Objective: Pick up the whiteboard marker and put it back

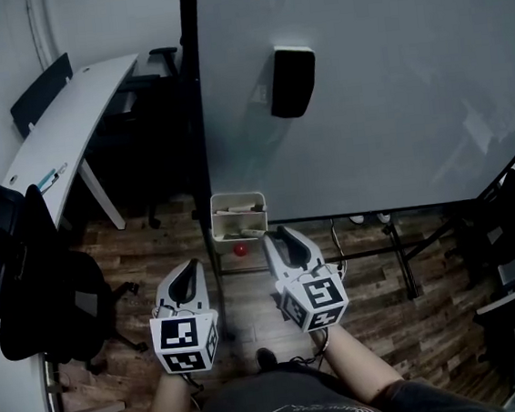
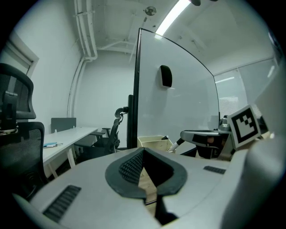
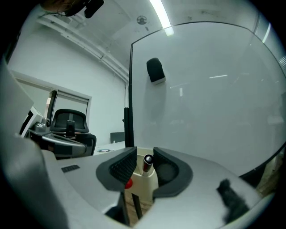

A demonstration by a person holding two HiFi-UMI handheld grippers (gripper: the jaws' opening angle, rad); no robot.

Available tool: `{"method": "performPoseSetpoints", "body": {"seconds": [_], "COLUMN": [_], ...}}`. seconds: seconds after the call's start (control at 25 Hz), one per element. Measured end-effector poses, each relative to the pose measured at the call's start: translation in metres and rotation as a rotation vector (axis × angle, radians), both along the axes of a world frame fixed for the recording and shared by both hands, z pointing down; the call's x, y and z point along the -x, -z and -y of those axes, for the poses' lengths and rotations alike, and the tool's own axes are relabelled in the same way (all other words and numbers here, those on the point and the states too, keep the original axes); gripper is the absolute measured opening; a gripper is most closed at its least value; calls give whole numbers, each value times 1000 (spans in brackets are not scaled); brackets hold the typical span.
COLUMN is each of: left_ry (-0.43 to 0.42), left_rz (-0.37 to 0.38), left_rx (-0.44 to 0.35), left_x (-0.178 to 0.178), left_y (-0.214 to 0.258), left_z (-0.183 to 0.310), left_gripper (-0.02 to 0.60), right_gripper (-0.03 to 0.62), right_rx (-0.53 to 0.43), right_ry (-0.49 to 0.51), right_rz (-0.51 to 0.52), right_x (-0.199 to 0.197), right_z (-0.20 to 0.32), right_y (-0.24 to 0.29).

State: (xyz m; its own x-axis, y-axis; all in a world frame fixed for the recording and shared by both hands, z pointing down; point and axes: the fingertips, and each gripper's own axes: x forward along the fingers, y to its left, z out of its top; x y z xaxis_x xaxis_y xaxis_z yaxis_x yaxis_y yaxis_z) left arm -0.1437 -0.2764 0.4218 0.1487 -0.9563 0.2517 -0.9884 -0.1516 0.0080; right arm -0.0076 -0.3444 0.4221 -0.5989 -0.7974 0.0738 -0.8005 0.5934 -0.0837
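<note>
Right tongs (image 1: 279, 235) are partway open w/ the whiteboard marker (image 3: 148, 161) upright btwn the pads (image 3: 121, 167). Neither pad looks to be pressing on it, so imo it's let go. The marker stands in the little cream box (image 1: 240, 229) at the foot of the whiteboard (image 1: 392, 95), about 11 o'clock from those tongs in the head view. Left tongs (image 1: 191, 266) hang at 8 o'clock of the box, tips together, nothing in them.

Tip for this bit: keep the jaws wide enough to clear the marker on both sides. Stay level and back straight out toward 6 o'clock, so I don't clip the box rim or tip the marker.

Count: 1 marker for sure (rest of the box too murky), 1 box, 1 red round thing (image 1: 240, 248) just below it, 1 black eraser (image 1: 292, 81) on the board, 2 tongs.
</note>
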Motion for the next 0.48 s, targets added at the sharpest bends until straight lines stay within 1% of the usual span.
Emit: {"method": "performPoseSetpoints", "body": {"seconds": [0.2,0.48], "left_ry": [-20,-42], "left_rz": [2,-4], "left_rx": [-15,-17], "left_x": [-2,-1], "left_y": [5,7], "left_z": [-20,-57], "left_gripper": [12,14], "right_gripper": [105,104], "right_rx": [-47,-51], "right_ry": [-50,-83], "right_rz": [13,6], "right_x": [-14,-17], "right_z": [-15,-46], "right_y": [16,26]}}
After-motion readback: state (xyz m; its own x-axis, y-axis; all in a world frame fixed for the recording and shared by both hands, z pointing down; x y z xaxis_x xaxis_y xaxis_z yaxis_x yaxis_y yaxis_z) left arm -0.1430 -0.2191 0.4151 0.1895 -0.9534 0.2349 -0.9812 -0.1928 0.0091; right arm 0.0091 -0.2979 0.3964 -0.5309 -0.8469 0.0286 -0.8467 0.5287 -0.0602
